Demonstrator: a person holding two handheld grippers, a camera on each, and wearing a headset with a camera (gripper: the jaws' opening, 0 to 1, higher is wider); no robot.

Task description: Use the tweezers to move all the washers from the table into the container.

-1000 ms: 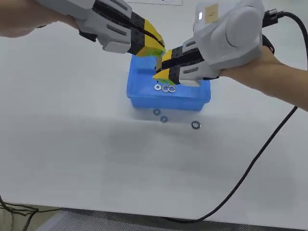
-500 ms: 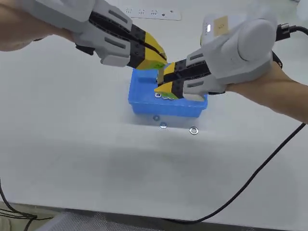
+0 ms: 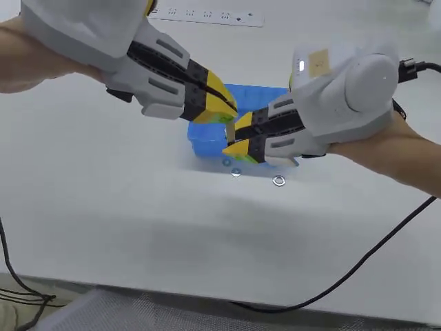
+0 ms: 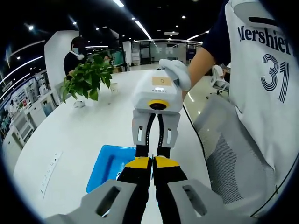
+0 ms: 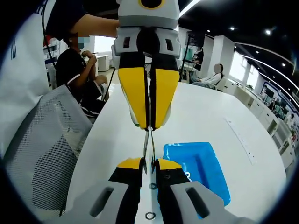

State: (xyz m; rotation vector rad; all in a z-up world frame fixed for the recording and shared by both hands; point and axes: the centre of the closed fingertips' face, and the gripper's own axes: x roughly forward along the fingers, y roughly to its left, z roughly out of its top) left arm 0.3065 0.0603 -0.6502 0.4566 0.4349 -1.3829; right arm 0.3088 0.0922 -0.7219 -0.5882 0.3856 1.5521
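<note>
My left gripper [image 3: 223,110] comes in from the upper left and my right gripper [image 3: 238,145] from the right. Their yellow tips nearly meet over the front wall of the blue container [image 3: 207,138]. In the right gripper view thin metal tweezers [image 5: 148,144] run from the left gripper's shut jaws down between my right gripper's [image 5: 148,164] shut jaws. Three washers lie on the white table just in front of the container: one [image 3: 236,172], another [image 3: 278,181] and a third [image 3: 226,163]. Two washers [image 5: 153,186] [image 5: 149,215] lie below the tweezers. My left gripper's [image 4: 152,164] jaws are pressed together.
A black cable [image 3: 372,255] trails from the right gripper across the table to its front edge. A white power strip [image 3: 200,15] lies at the far edge. A mesh chair [image 5: 42,154] stands beside the table. People sit in the background.
Both grippers with the tweezers have moved from above the container's inside toward its front wall and lower, closer to the washers on the table. The head camera has also shifted.
</note>
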